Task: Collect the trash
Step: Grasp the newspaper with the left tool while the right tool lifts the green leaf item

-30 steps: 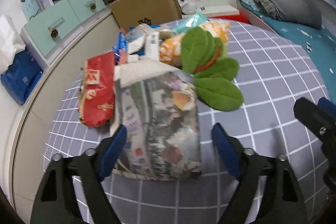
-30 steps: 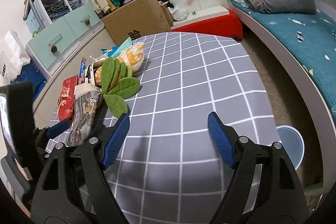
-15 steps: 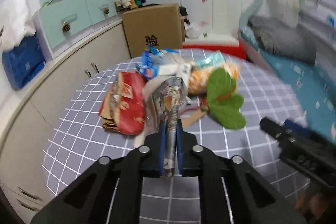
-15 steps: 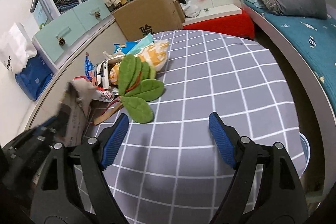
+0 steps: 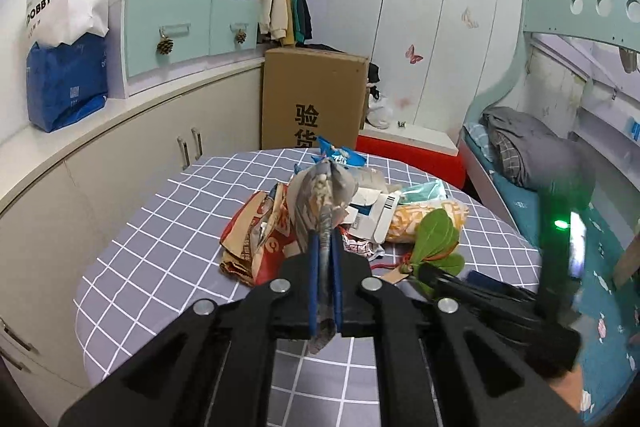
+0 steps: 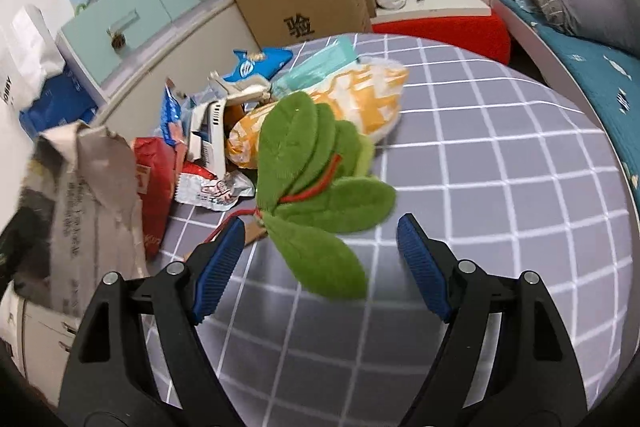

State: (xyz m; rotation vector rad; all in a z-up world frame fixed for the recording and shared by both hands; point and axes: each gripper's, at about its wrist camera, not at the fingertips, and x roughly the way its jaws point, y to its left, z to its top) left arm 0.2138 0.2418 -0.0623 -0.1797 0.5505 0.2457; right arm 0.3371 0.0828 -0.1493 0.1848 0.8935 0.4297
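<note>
Lifted since a second ago, the newspaper (image 5: 325, 203) is pinched in the left claw (image 5: 325, 259) above the table (image 6: 520, 163). Right claw (image 6: 320, 259) gapes over green leaves (image 6: 316, 187); bare cloth lies right.

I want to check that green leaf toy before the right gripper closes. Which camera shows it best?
The right wrist view: the green leaf toy fills mid-frame, whole, lying on the table ahead of the open right gripper. The left wrist view shows only part of it, small, behind the right gripper's dark body.
</note>
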